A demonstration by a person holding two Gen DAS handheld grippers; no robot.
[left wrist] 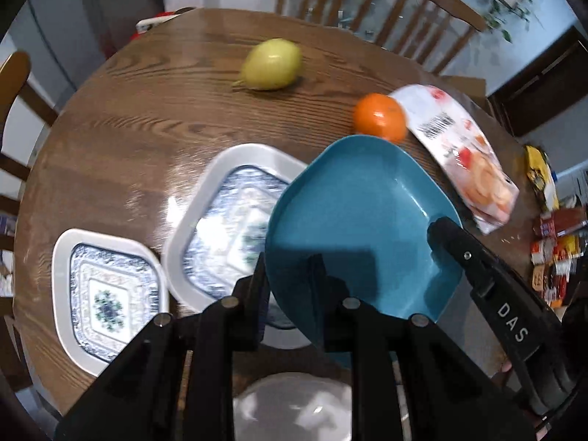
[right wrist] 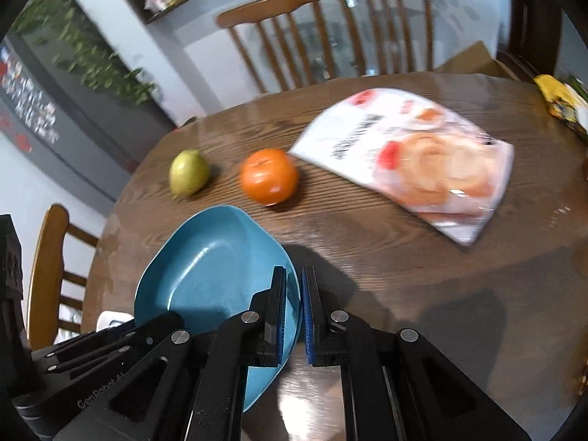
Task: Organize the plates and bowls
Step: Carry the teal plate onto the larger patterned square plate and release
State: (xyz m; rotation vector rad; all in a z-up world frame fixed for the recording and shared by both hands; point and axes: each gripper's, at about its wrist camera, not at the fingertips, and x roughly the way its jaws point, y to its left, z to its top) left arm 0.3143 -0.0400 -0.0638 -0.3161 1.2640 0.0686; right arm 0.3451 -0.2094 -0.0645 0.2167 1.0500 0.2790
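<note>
A teal square plate (left wrist: pixel 360 213) hangs tilted above the round wooden table (left wrist: pixel 147 110), carried between both grippers. My left gripper (left wrist: pixel 288 268) is shut on its near left rim. My right gripper (right wrist: pixel 294 275) is shut on the right rim of the teal plate (right wrist: pixel 209 268); one of its fingers (left wrist: pixel 455 242) also shows in the left wrist view. Two white square plates with blue patterns lie on the table: a larger one (left wrist: pixel 228 217) partly under the teal plate and a smaller one (left wrist: pixel 106 294) to its left. A white round dish (left wrist: pixel 294 404) sits below my left gripper.
A green pear (left wrist: pixel 272 64), an orange (left wrist: pixel 380 115) and a white snack bag (left wrist: pixel 463 154) lie on the far half of the table. A yellow packet (right wrist: pixel 558 99) sits at the right edge. Wooden chairs (right wrist: pixel 330 33) stand around the table.
</note>
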